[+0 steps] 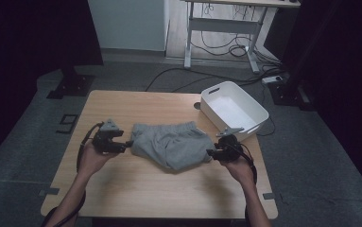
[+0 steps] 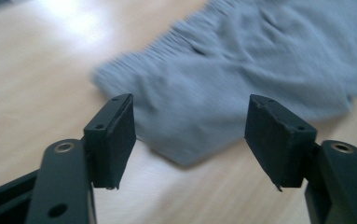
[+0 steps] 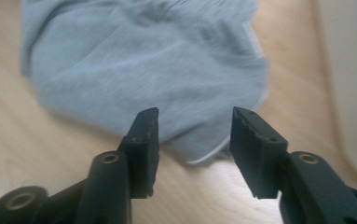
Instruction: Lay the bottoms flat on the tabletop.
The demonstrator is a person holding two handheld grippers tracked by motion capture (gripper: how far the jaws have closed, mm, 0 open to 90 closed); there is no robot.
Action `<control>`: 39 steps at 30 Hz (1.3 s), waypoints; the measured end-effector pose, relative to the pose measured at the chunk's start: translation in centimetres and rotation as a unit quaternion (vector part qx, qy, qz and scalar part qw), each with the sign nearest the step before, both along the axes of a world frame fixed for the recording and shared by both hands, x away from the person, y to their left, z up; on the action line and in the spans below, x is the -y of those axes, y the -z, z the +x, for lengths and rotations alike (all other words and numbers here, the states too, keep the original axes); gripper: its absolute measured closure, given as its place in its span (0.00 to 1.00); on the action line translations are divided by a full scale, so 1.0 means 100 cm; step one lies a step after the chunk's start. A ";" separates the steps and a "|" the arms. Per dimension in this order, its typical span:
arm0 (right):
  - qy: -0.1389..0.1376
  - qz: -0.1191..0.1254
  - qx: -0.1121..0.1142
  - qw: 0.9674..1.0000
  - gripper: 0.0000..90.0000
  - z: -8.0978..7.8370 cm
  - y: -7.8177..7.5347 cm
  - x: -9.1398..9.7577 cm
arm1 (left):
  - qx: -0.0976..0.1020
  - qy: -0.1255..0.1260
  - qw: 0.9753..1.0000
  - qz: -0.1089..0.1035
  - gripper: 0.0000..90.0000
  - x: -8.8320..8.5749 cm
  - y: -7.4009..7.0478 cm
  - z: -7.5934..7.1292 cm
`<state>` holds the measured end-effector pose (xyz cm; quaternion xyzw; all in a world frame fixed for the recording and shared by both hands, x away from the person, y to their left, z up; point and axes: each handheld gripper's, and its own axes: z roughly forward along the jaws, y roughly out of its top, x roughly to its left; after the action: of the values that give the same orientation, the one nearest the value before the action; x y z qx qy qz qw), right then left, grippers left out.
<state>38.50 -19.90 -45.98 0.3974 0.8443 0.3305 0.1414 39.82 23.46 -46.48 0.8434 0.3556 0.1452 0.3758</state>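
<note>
A light wooden tabletop (image 1: 136, 189) stood on a grey floor in a dim room, its near half bare. Toward the middle, the person's left hand (image 1: 90, 158) held the left gripper (image 1: 127, 143) just off the left end of a folded grey garment (image 1: 171, 144), and the right hand (image 1: 237, 166) held the right gripper (image 1: 210, 153) at the garment's right end. In the left gripper view the jaws stood well apart with nothing between the pads, the cloth (image 2: 241, 79) lying flat beyond them; the picture was blurred, so the garment looked like shorts with a ribbed waistband, though that was hard to confirm. In the right gripper view the jaws stood partly open and likewise held nothing, the folded corner of the cloth (image 3: 139, 70) just past their tips. Farther back, near the right far corner of the tabletop, sat a white bin (image 1: 259, 113). Behind the table, cables (image 1: 226, 49) trailed under a desk frame.
</note>
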 end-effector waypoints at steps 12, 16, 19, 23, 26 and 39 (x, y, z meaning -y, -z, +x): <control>-0.011 -0.041 -0.032 0.999 0.52 0.003 0.057 -0.021 | -0.042 -0.009 0.997 0.064 0.39 0.037 0.070 0.010; 0.005 -0.035 -0.028 0.999 0.87 0.005 0.064 -0.026 | -0.035 -0.010 0.997 0.067 0.66 0.039 0.067 0.014; -0.003 -0.023 -0.030 0.999 0.96 0.004 0.061 -0.027 | -0.032 0.000 0.997 0.072 0.85 0.040 0.062 0.014; -0.002 -0.007 -0.001 1.000 0.97 -0.011 0.033 -0.018 | -0.004 0.010 0.999 0.042 0.88 0.030 0.027 0.003; 0.009 0.006 0.031 0.999 0.97 -0.024 -0.001 -0.002 | 0.041 0.009 0.999 0.017 0.88 0.012 -0.022 -0.008; 0.054 0.014 -0.015 0.998 0.62 -0.002 0.009 0.015 | 0.004 -0.047 0.997 0.067 0.44 -0.006 -0.005 0.020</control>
<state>38.32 -21.39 -46.84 0.4490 0.8191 0.3279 0.1409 41.83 24.02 -45.97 0.8484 0.3830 0.1895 0.3125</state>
